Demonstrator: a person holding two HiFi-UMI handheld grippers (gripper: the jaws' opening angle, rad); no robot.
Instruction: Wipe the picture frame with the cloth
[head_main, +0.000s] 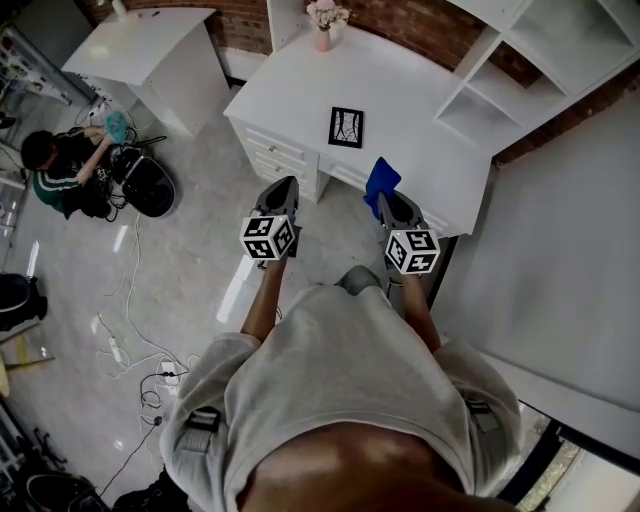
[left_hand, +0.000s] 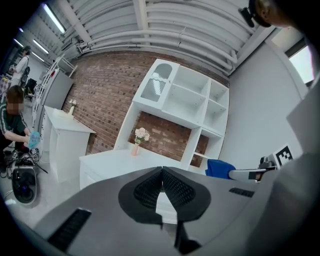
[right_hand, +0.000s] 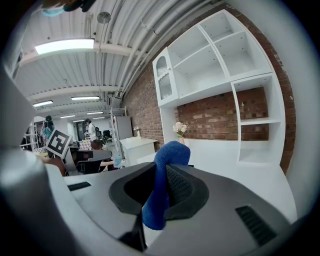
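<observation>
**Blue terry cloth (right_hand: 165, 172) in hand, small black-bordered picture frame (head_main: 346, 127) not yet touched**

The right gripper (right_hand: 159, 175) is clamped on the cloth. One fold bulges up past the jaw tips and the rest hangs down between the jaws. The left gripper (left_hand: 162, 171) carries nothing, and its ribbed jaws are pressed together at the tips.

The frame sits on the white wooden desk (head_main: 420, 110), near the middle of the top. It appears to lie flat and face up. Both grippers are short of the desk's front edge, over the grey floor, and well apart from the frame. The cloth is the nearest thing to the frame, just off the edge and a little to its right. A pink vase of pale flowers (head_main: 325, 22) stands at the back of the desk, clear of the frame.

By my reading, only getting hold of the cloth is done. The reach over the desk, setting the cloth on the frame and all of the wiping remain. The free left gripper could steady the frame.
</observation>
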